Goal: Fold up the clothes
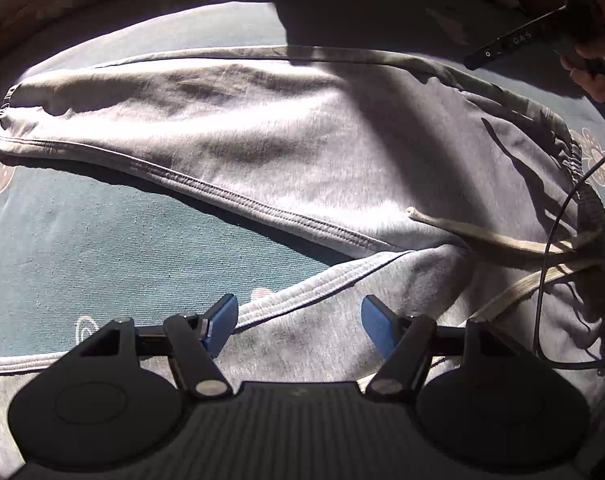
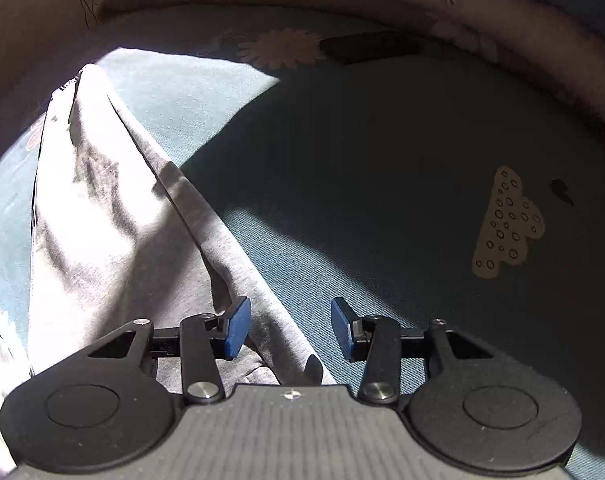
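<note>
Your grey sweatpants [image 1: 286, 128] lie spread on the blue flowered sheet [image 1: 82, 240], legs apart, ready for folding, so your left gripper [image 1: 300, 330] hovers wide over one leg and your right gripper [image 2: 290, 330] hangs half-open, empty, at the edge.

1 grey sweatpants [image 1: 262, 128] w/ 2 drawstring ends [image 1: 482, 236]; 1 teal printed sheet [image 2: 382, 184]; 1 black cable [image 1: 550, 240]; 1 dark flat object [image 2: 366, 48] nr sheet's far edge.
</note>
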Motion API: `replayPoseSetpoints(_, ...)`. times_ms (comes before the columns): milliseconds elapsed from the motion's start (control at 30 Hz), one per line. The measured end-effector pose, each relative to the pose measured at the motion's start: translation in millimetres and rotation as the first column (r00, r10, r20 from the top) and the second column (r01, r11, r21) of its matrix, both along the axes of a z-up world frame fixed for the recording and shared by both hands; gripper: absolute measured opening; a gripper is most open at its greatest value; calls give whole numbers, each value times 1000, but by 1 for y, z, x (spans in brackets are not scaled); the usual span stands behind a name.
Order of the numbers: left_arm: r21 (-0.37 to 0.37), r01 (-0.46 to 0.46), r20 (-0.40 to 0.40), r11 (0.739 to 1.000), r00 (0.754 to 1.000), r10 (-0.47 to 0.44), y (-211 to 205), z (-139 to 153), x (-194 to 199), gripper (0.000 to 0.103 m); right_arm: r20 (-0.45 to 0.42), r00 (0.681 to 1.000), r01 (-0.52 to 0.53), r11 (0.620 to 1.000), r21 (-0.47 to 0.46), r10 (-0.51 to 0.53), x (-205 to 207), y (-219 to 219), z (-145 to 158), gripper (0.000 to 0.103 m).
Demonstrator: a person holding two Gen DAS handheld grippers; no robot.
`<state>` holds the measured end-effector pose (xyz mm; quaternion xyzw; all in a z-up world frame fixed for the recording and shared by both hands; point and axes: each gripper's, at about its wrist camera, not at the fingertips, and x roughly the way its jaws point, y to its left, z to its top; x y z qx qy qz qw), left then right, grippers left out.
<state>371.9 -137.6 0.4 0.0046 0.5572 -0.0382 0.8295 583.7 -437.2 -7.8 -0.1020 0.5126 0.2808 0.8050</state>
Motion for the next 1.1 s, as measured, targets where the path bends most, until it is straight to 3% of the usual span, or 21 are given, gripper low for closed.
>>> replayPoseSetpoints(100, -2, 6, -3, 1000, 1000, -6, -4, -1, 0, 70, -89, 995, 44, 999, -7, -44, -11, -39, -11, 53)
replayPoseSetpoints(200, 3, 26, -10, 1000, 1000, -26, -11, -3, 1, 70, -118, 991, 57, 998, -39, -61, -25, -59, -26, 53)
replayPoseSetpoints(233, 7, 34, -11, 999, 999, -34, -13, -3, 2, 70, -142, 988, 63, 998, -27, -67, -30, -64, -31, 44)
replayPoseSetpoints(267, 13, 42, -11, 999, 999, -42, -16, -3, 2, 70, -154, 986, 65, 998, -20, -67, -34, -66, -34, 18)
replayPoseSetpoints(367, 24, 70, -11, 997, 998, -69, -22, 0, 2, 69, -109, 990, 81, 996, -47, -85, -40, -62, -35, 14)
replayPoseSetpoints(467, 28, 88, -5, 996, 996, -87, -26, 2, 3, 69, -113, 983, 143, 989, -25, -145, -38, -71, -35, 16)
replayPoseSetpoints(533, 30, 85, -1, 996, 996, -85, -27, 4, 4, 70, -93, 983, 155, 986, -63, -160, -40, -69, -33, 29)
replayPoseSetpoints(633, 24, 75, 2, 997, 997, -75, -29, 5, 5, 69, -7, 985, 171, 981, -93, -172, -53, -65, -12, 32)
replayPoseSetpoints(733, 12, 71, -4, 997, 998, -71, -32, 6, 4, 70, 31, 984, 176, 984, -39, -175, -74, -64, 13, 33)
replayPoseSetpoints(833, 7, 80, -10, 997, 997, -80, -37, 3, 3, 70, -50, 992, 120, 992, 34, -118, -100, -56, 14, 44)
replayPoseSetpoints(933, 8, 98, -19, 995, 995, -98, -42, 1, 1, 70, -97, 995, -3, 997, -74, -4, -128, -40, -13, 44)
replayPoseSetpoints(1033, 20, 120, -27, 993, 992, -120, -46, 0, -1, 70, -41, 997, -80, 966, -245, 72, -149, -43, -38, 43)
replayPoseSetpoints(1100, 26, 127, -34, 992, 991, -126, -47, -1, -1, 70, -41, 999, -19, 971, -239, 10, -146, -54, -37, 43)
